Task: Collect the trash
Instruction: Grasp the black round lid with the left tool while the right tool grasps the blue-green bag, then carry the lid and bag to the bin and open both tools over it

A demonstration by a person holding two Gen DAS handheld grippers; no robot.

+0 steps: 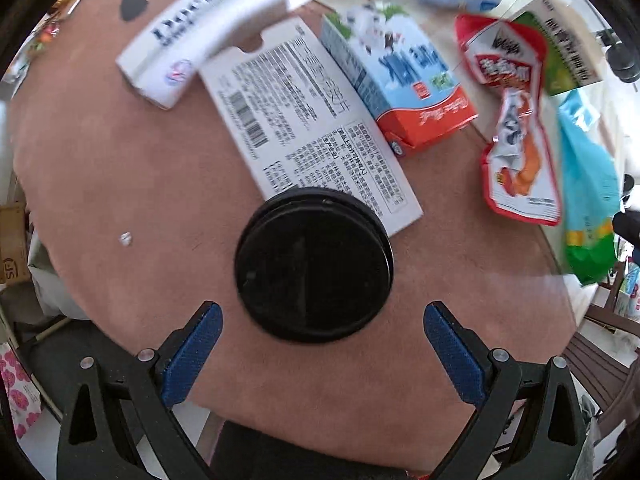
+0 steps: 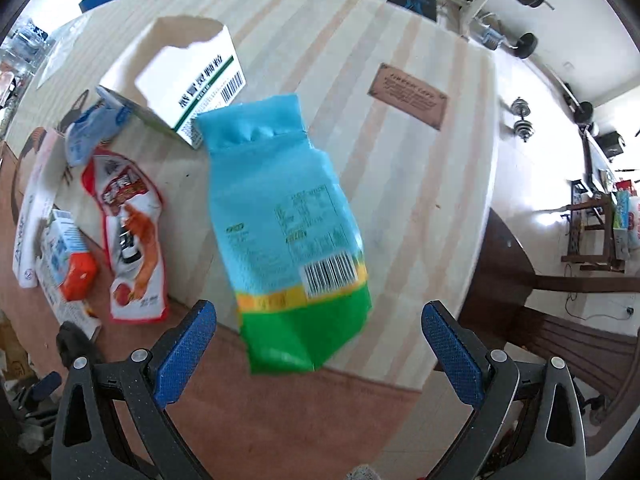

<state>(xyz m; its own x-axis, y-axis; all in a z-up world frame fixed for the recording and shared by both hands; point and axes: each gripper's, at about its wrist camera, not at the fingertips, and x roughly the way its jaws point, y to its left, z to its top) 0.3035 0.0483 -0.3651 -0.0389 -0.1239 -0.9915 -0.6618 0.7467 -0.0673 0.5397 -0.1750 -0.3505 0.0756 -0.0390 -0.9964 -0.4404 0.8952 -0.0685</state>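
A black round lid (image 1: 313, 265) lies on the brown table mat, just ahead of my open left gripper (image 1: 323, 316). Behind it lie a flat white printed box (image 1: 304, 120), a blue and red milk carton (image 1: 396, 80), a red snack pouch (image 1: 516, 128) and a long white box (image 1: 200, 28). In the right wrist view a blue and green bag (image 2: 288, 232) lies flat just ahead of my open right gripper (image 2: 318, 314), nothing between its fingers. Beside it are the red snack pouch (image 2: 132, 232), the milk carton (image 2: 70, 258) and an open white and green box (image 2: 180, 84).
The round table (image 2: 400, 160) has pale stripes and a brown plaque (image 2: 408, 94); its edge runs close on the right. A crumpled blue wrapper (image 2: 90, 132) lies by the open box. Chairs, dumbbells and floor clutter surround the table. A small white scrap (image 1: 126, 239) lies on the mat.
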